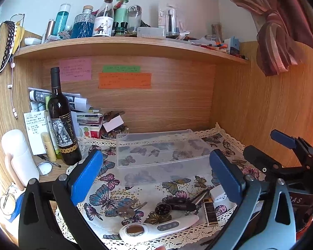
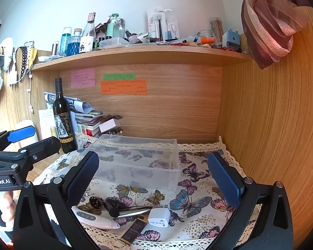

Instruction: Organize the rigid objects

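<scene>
Clear plastic bin (image 1: 162, 148) is set on the butterfly cloth (image 1: 114, 179) at the back of the wooden desk nook, close to the rear panel; nothing is seen inside it.

Left gripper (image 1: 156, 177) is held above the near part of the cloth, blue pads spread wide, nothing between them. Right gripper (image 2: 154, 179) is likewise held wide apart and unloaded; its black frame is seen at the right edge of the left view.

Small items are clustered on the near edge of the cloth, well short of the bin:
- white handheld device (image 1: 158, 227) with a round metal face, lying flat, nearest the cameras
- keys (image 1: 127, 210) just left of centre
- round dark badge (image 1: 163, 208) beside a black clip (image 2: 114, 205)
- silver pen (image 2: 133, 211) lying across the clip
- dark lighter (image 2: 133, 228) with gold trim
- white adapter (image 2: 159, 216) – just right of the lighter

Wine bottle (image 1: 61, 120) stands upright left of the bin, off the cloth, before a stack of papers. Shelf (image 1: 125, 45) above is crowded with bottles. Coloured notes (image 1: 124, 80) are stuck on the back panel.
</scene>
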{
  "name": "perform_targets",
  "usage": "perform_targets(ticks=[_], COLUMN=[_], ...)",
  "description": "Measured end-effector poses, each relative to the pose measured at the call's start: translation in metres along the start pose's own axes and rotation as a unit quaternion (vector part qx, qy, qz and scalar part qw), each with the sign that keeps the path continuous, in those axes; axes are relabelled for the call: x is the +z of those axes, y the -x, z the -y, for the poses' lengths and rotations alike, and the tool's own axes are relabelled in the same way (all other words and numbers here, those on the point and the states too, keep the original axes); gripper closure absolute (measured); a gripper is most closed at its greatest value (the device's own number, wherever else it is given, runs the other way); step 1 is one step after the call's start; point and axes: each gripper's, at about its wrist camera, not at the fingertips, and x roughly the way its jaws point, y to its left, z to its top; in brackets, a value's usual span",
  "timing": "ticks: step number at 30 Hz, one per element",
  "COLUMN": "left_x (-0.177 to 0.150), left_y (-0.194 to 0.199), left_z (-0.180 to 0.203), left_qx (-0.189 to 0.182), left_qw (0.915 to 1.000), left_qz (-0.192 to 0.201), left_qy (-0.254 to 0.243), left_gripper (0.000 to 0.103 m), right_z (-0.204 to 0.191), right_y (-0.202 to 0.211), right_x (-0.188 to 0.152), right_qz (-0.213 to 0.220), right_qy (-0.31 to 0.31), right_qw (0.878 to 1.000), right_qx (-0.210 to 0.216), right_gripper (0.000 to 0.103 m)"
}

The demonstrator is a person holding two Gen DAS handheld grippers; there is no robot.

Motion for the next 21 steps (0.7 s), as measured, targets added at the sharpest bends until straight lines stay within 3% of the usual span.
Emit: perform_targets(ticks=[13, 15, 17, 21], left_x=[-0.004, -0.004, -0.007, -0.017], left_y=[0.004, 0.001, -0.003, -0.018], left_z=[0.001, -0.003, -0.009, -0.026], left_qx=[-0.022, -0.022, -0.021, -0.022], left_qw=[0.9997, 0.9997, 0.9997, 0.9983], left_qz=[0.009, 0.004, -0.008, -0.047], left_qy=[-0.01, -0.005, 0.004, 0.028], left_gripper=[0.0, 0.004, 0.019, 0.025], right_z=[0.003, 0.006, 0.009, 0.017], right_y=[-0.001, -0.003, -0.006, -0.015], right_x=[-0.001, -0.001, -0.003, -0.014], right_qz=[-0.004, -0.008, -0.016, -0.052], right_qy=[-0.017, -0.021, -0.026, -0.039], right_qw=[1.0, 1.0, 1.0, 0.998], right_qx=[0.006, 0.004, 0.001, 0.007], right_gripper=[0.0, 0.0, 0.003, 0.016])
